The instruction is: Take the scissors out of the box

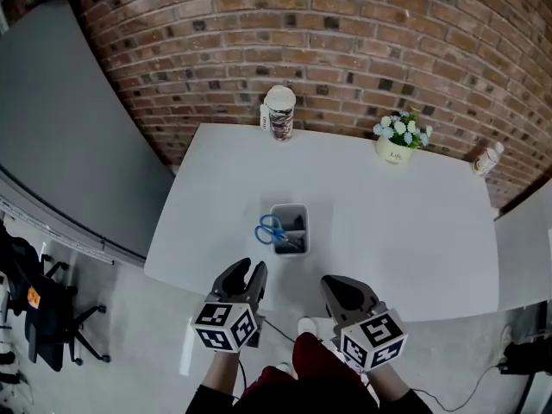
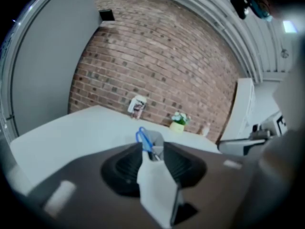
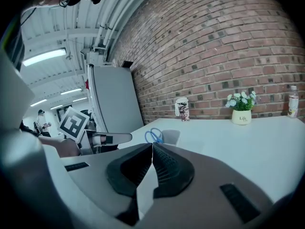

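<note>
Your left claw (image 1: 246, 272) hangs just short of the table (image 1: 405, 240), at its near edge. Its jaws are spread and nothing sits between the pads. Straight ahead of its tips, and well apart from them, stands the small grey box (image 1: 290, 207). The scissors (image 1: 270, 229) are inside it, their blue handle loops leaning over the rim on this claw's side and the blades angled down into the box. Something dark also lies in there; you cannot tell what.

Your right claw (image 1: 338, 285) is level with the left one, and the box lies ahead and slightly to its left. Its jaws are closed tip to tip on nothing.

The main risk looks like the box itself. It seems light and nothing pins it, so a push from the left claw's tips could slide or tip it. If you catch the rim together with a loop, the box likely lifts too. If you pinch one loop thinly, the scissors may swing or slip free.
</note>
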{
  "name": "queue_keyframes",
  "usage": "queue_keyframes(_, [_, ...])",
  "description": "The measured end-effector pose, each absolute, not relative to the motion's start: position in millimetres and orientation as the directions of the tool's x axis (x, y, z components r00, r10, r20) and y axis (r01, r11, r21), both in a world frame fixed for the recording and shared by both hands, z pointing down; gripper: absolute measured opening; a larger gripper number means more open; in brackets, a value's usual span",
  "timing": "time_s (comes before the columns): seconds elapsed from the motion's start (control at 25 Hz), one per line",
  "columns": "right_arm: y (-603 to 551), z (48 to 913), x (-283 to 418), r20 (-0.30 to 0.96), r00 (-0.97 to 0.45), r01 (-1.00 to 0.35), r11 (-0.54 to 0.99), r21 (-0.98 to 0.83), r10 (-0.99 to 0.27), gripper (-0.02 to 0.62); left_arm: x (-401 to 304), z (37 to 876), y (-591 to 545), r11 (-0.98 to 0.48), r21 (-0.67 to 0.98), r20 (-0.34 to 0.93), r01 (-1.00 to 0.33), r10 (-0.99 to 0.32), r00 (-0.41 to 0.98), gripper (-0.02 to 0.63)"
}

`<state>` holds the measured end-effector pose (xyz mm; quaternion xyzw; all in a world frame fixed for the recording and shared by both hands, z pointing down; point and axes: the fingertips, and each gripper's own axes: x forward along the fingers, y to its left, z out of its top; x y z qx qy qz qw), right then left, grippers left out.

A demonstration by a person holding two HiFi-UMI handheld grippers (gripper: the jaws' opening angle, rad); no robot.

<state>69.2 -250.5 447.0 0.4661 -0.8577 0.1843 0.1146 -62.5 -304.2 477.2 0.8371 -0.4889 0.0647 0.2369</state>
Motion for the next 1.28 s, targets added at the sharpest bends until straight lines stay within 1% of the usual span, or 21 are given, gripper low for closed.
queue_keyframes(0.56, [-295, 470, 89, 0.418, -0.558, -0.829, 0.502, -0.244, -0.717, 0.009, -52, 511, -361, -0.312, 0.387, 0.407, -0.868, -0.787, 0.464, 0.133])
queue_keyframes(1.0, [-309, 486, 88, 0.447, -0.585, -0.810, 0.522, -0.268, -0.677, 0.009, -47, 520, -379, -0.291, 0.414, 0.423, -0.863, -0.777, 0.465, 0.133])
queue_keyframes(1.28, [-311, 491, 88, 0.459, -0.589, -0.807, 0.522, -0.277, -0.666, 0.009, -47, 519, -383, -0.297, 0.425, 0.419, -0.855, -0.773, 0.477, 0.103])
